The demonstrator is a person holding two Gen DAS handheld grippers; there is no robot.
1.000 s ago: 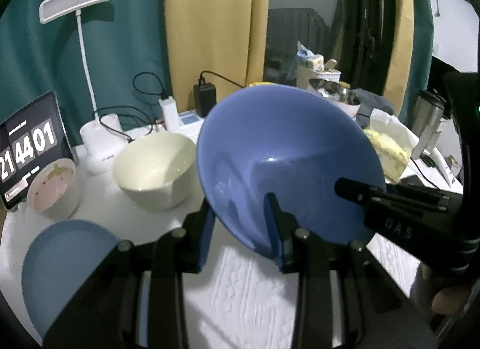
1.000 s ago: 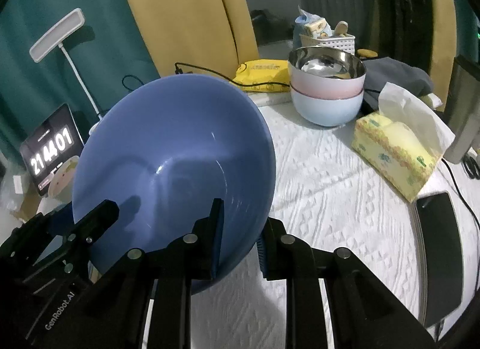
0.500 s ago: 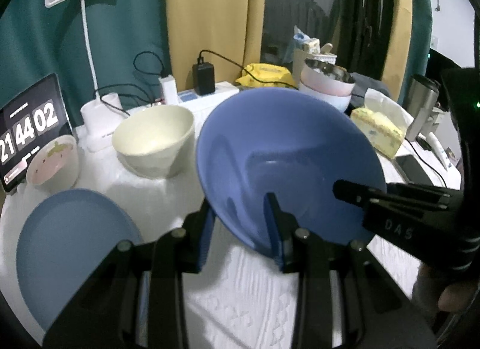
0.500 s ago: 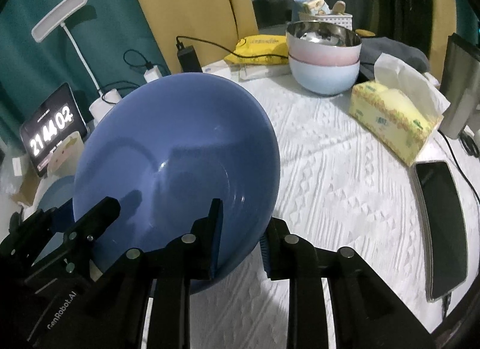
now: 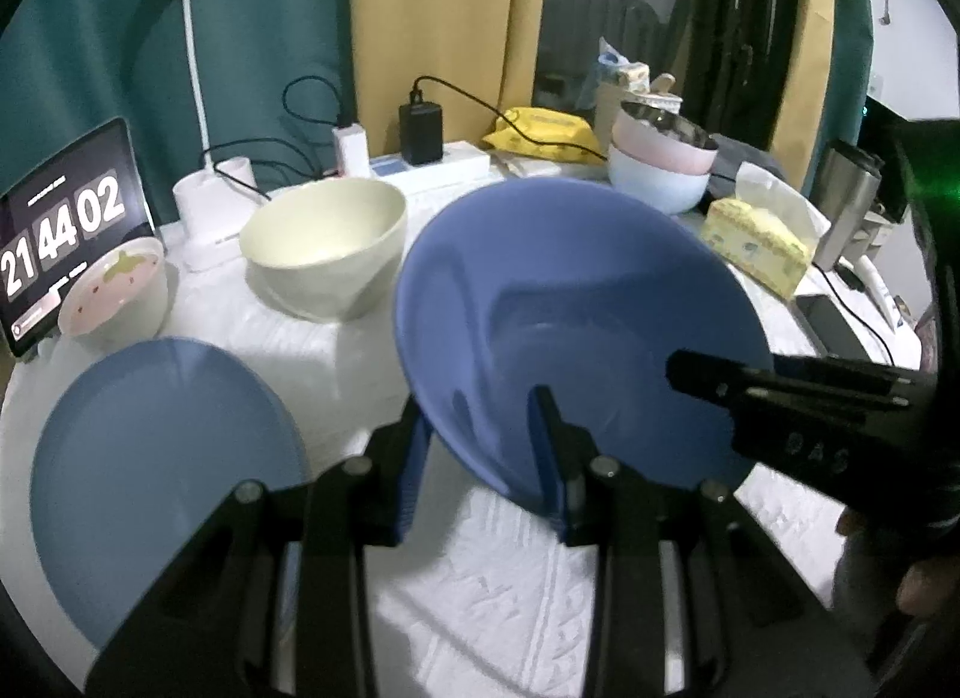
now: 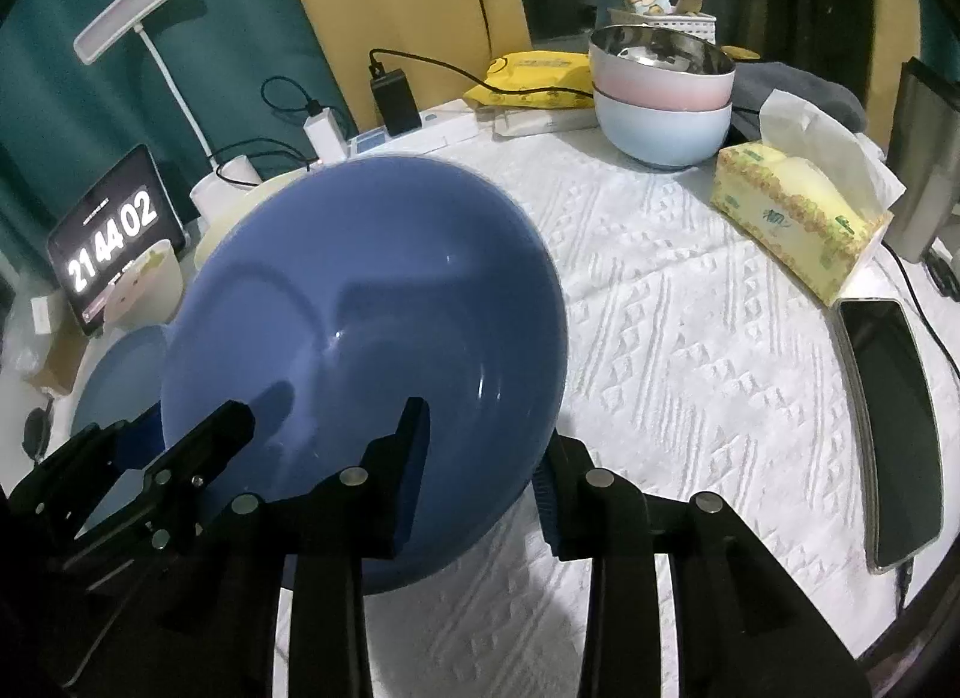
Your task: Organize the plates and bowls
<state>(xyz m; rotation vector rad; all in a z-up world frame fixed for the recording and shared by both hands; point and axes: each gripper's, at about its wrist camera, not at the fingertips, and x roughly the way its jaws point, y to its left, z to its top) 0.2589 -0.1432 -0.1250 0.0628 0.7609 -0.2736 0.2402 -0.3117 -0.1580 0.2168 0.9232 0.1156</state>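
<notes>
1. Both claws sit on the near rim of the big blue bowl (image 5: 576,326): my left gripper (image 5: 480,452) is clamped across its wall, one finger inside and one outside, while my right gripper (image 6: 483,470) straddles the rim with its jaws opening and a gap showing at the outer finger.
2. That bowl tilts toward me, low over the white tablecloth (image 6: 690,350); I cannot see whether its base touches.
3. My worry: as the right side lets go, all the weight falls on one rim pinch. The bowl could swing, slip out, or drop.
4. Just to its left lies the blue plate (image 5: 162,458), flat on the cloth, its near edge cut off by my fingers. A swinging bowl might clip it.
5. Behind stand the cream bowl (image 5: 327,254) and a small pink strawberry bowl (image 5: 117,290), near enough to be knocked.
6. Farther right, a stack of bowls (image 6: 663,98), pale blue under pink with steel on top, waits beside the tissue box (image 6: 792,212).
7. From the right wrist view the cream bowl is mostly hidden by the blue one.
</notes>
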